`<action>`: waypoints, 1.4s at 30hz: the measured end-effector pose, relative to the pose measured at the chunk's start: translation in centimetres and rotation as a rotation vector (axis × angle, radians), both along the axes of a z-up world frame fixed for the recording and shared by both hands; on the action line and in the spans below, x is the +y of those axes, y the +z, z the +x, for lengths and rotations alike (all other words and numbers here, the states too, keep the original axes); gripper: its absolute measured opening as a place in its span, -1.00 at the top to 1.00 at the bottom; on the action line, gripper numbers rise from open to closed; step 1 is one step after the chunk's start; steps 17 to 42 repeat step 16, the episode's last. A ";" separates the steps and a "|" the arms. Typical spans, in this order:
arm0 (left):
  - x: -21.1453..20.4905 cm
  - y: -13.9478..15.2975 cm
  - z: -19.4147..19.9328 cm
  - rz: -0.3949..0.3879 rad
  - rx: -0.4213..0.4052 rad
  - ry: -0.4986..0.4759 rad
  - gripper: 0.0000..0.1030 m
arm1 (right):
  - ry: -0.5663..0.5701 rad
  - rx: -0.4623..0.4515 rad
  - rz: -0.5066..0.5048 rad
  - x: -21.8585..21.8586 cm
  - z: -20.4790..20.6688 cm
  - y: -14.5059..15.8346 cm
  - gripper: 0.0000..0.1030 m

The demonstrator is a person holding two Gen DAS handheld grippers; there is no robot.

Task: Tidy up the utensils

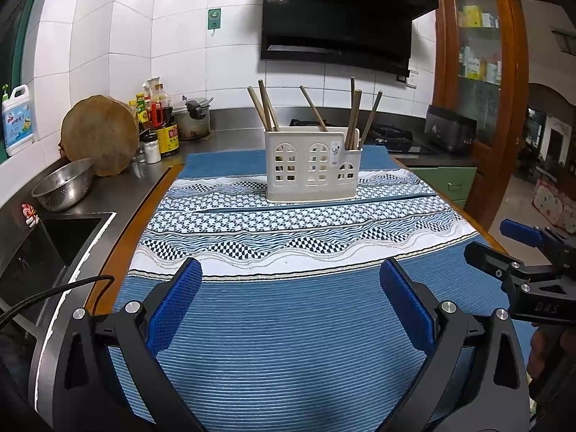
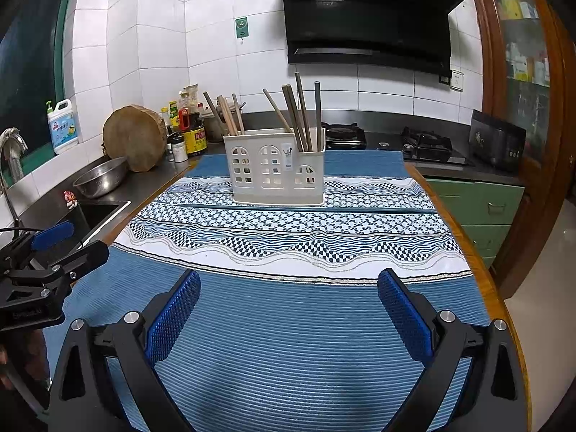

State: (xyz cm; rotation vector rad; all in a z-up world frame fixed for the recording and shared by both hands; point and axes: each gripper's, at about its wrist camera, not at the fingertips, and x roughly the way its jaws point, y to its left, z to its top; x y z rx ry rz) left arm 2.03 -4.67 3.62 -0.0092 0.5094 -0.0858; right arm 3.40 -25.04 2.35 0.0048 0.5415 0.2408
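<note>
Left wrist view: my left tongs [image 1: 289,298] gape wide, empty, low over the blue mat [image 1: 288,324]; the cream holder [image 1: 312,165] stands ahead with chopsticks [image 1: 266,108] upright inside.

Right wrist view: my right tongs [image 2: 288,302] are equally spread and empty — nothing lies loose, so sorting seems finished or unbegun; next I'd reach forward to the holder.

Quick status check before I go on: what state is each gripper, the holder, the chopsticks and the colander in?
left gripper: jaws open, empty, above the blue mat
right gripper: jaws open, empty
utensil holder: upright on the patterned cloth
chopsticks: standing tilted in the holder, split among compartments
steel colander: upright, looks empty, beside the sink
</note>
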 end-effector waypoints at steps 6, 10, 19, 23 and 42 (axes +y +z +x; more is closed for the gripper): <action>-0.1 0.0 0.0 0.008 -0.001 0.001 -0.90 | -0.002 0.002 0.002 0.0 -0.1 0.0 -0.85; -0.1 -0.2 0.2 0.008 0.014 0.005 -0.91 | -0.002 0.001 0.004 0.1 -0.2 0.0 -0.85; -0.2 -0.3 0.3 0.010 0.015 0.011 -0.91 | -0.005 0.005 0.007 -0.1 -0.1 -0.2 -0.85; -0.2 -0.3 0.3 0.010 0.015 0.011 -0.91 | -0.005 0.005 0.007 -0.1 -0.1 -0.2 -0.85; -0.2 -0.3 0.3 0.010 0.015 0.011 -0.91 | -0.005 0.005 0.007 -0.1 -0.1 -0.2 -0.85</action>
